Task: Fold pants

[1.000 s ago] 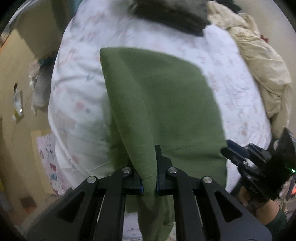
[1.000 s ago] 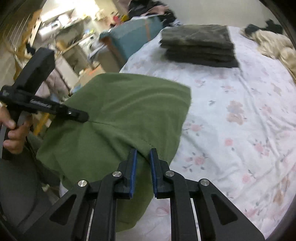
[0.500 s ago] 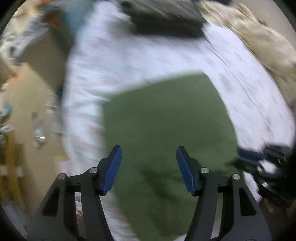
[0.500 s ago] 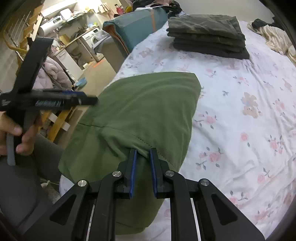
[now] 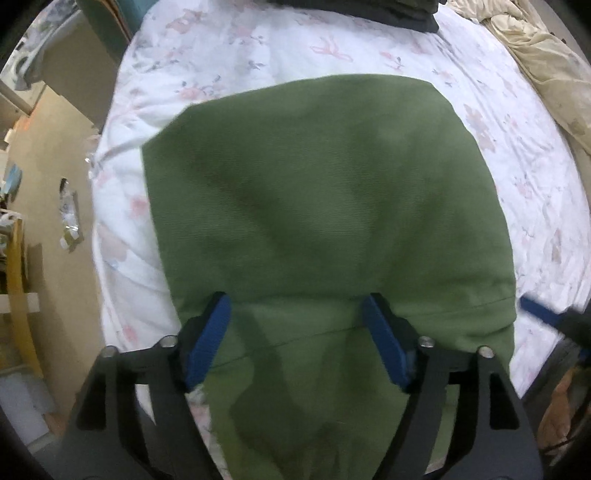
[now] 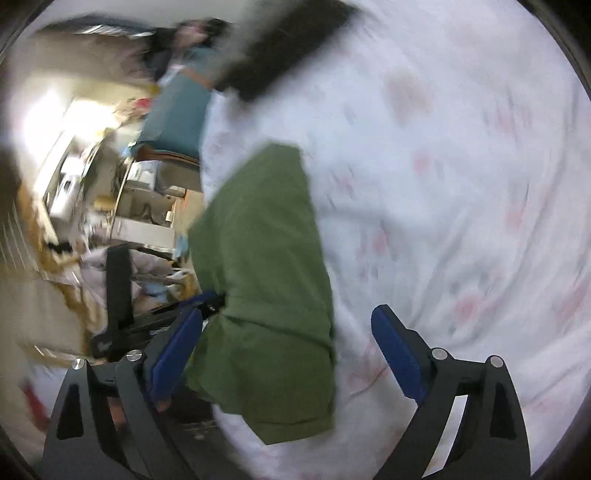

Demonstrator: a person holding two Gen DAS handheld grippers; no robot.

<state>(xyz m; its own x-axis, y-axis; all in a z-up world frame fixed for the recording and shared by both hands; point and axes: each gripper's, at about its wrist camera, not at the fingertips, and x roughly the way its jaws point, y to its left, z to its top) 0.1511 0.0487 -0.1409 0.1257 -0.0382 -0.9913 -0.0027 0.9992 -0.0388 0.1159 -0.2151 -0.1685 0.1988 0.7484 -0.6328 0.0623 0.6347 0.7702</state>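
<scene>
The green pants [image 5: 325, 206] lie folded flat on the floral bed sheet [image 5: 229, 55], with their near end hanging over the bed's front edge. My left gripper [image 5: 295, 339] is open and empty, just above the pants' near part. My right gripper [image 6: 286, 354] is open and empty too, over the pants' near right edge [image 6: 266, 266]; this view is blurred by motion. The tip of the right gripper shows at the right edge of the left wrist view [image 5: 543, 314], and the left gripper shows in the right wrist view [image 6: 177, 310].
A stack of dark folded clothes [image 5: 388, 11] lies at the far end of the bed. A crumpled cream blanket [image 5: 546, 62] lies at the far right. A teal piece of furniture [image 6: 177, 114] and floor clutter [image 6: 92, 199] are off the bed's left side.
Both grippers have let go of the pants and opened; the left opened first, the right after. The pants now lie flat on the bed. The right view has swung and blurred.
</scene>
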